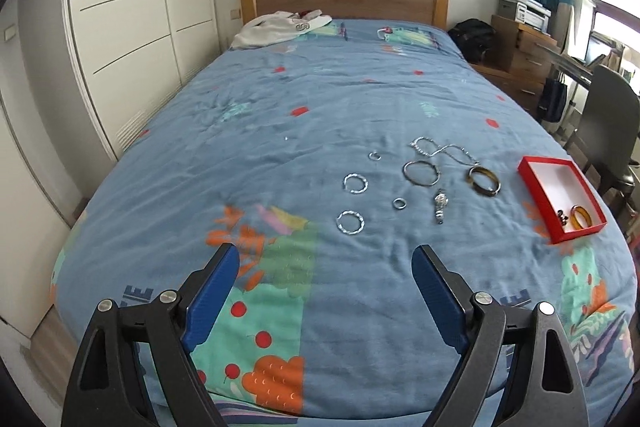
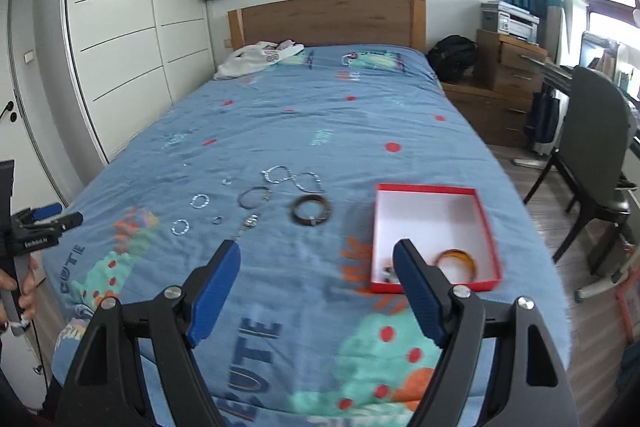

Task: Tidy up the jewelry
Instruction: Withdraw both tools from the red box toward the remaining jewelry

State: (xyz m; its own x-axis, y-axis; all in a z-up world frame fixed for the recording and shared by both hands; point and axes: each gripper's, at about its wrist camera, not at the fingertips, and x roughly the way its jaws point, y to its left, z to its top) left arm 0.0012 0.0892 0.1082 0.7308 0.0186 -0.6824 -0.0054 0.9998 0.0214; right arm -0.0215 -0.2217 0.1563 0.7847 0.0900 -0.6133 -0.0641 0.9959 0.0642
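Blue patterned bedspread is bearing scattered bracelets; red box at three o'clock is holding an amber bangle. Left gripper and right gripper are hovering, jaws apart, empty.

A bed under a blue patterned cotton duvet carries it all. Beyond the left gripper's fingertips lie two twisted silver hoops, two small silver rings, a plain silver bangle, a silver chain necklace, a silver watch and dark brown bangles — further right, a red cardboard box. Far off, a crumpled white garment.
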